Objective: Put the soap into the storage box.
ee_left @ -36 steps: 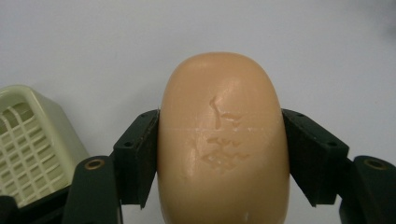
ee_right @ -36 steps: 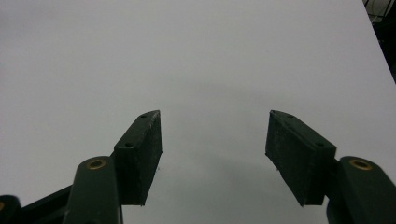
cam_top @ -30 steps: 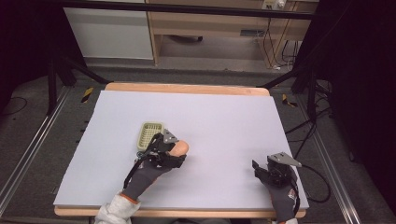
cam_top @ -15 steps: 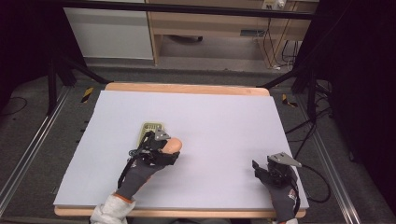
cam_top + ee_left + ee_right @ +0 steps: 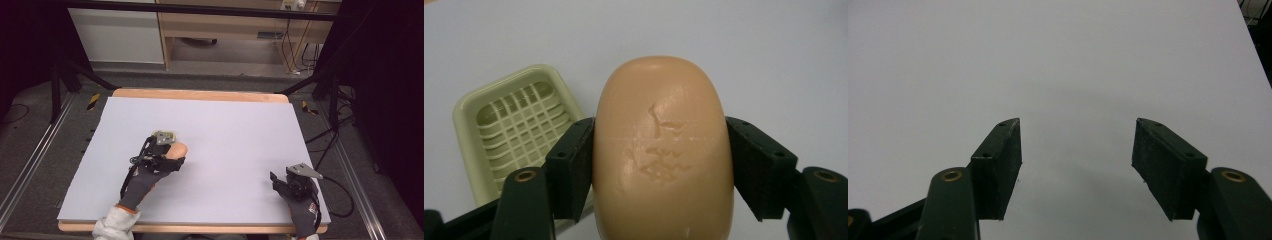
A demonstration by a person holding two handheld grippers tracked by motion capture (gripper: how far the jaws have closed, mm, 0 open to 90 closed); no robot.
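Observation:
A peach-coloured bar of soap (image 5: 661, 150) sits between the black jaws of my left gripper (image 5: 661, 135), which is shut on its two sides. Just to the left of the soap and below it lies a pale green soap dish (image 5: 514, 125) with a slotted grid floor, empty. From above, the left gripper (image 5: 175, 150) hovers left of the table's middle, the soap (image 5: 178, 149) poking out at its right, and it hides most of the dish. My right gripper (image 5: 278, 181) rests near the front right corner. Its jaws (image 5: 1078, 145) stand open with nothing between them.
A white sheet (image 5: 225, 125) covers the wooden-edged table. Metal rails run along both sides of the table. Cables lie on the floor at the right, and cabinets stand behind the far edge.
My left gripper has carried the soap leftward, so it now covers most of the dish in the high view. The right gripper has stayed still.

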